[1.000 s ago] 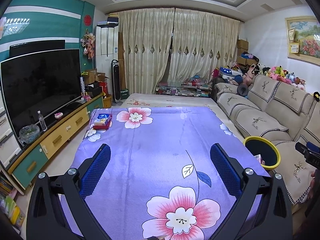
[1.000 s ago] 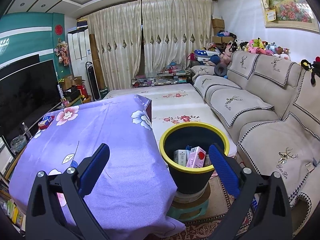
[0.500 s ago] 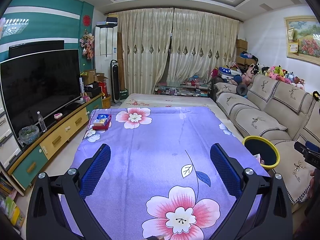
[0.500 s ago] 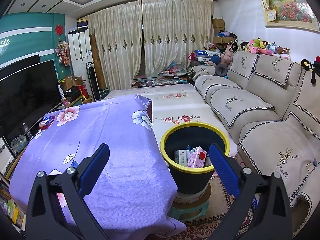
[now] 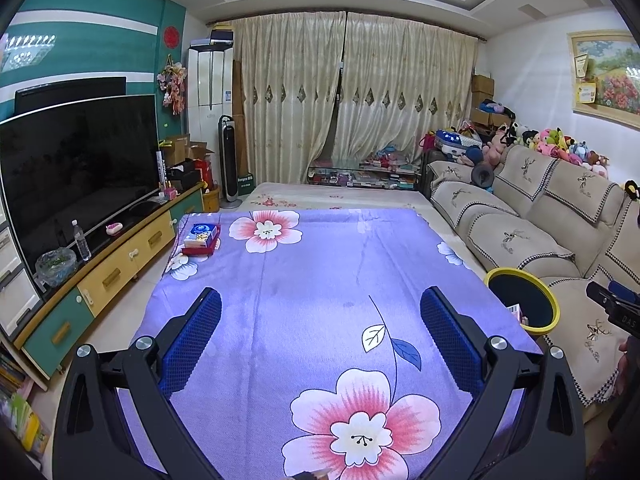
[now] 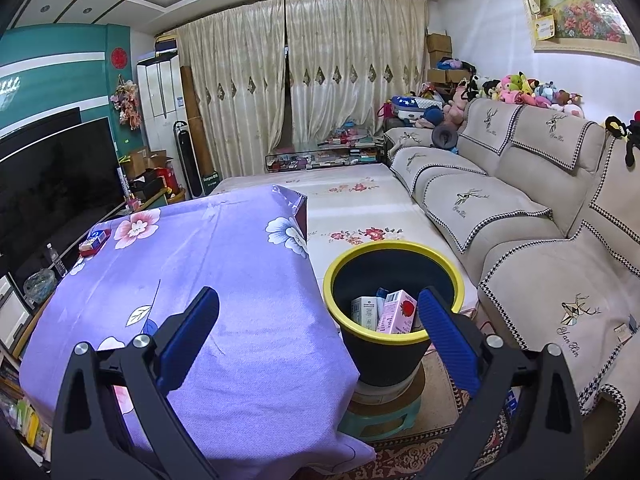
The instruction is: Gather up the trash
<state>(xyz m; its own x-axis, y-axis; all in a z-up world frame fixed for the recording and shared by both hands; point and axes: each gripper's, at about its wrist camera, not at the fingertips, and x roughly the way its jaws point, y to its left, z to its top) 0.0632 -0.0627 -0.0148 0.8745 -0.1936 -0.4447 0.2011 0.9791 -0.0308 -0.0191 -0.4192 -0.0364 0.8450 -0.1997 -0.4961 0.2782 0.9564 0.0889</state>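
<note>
A black bin [image 6: 384, 354] with a yellow rim stands beside the table, holding cartons [image 6: 397, 312].

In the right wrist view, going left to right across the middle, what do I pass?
Television → small boxes on the table's far left corner → purple floral tablecloth → yellow-rimmed bin holding cartons → beige sofa.

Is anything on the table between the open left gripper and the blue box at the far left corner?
Nothing visible. From the left gripper, open and empty, only bare purple tablecloth stretches to the blue box, which rests on a red tray near the table's far left corner.
</note>
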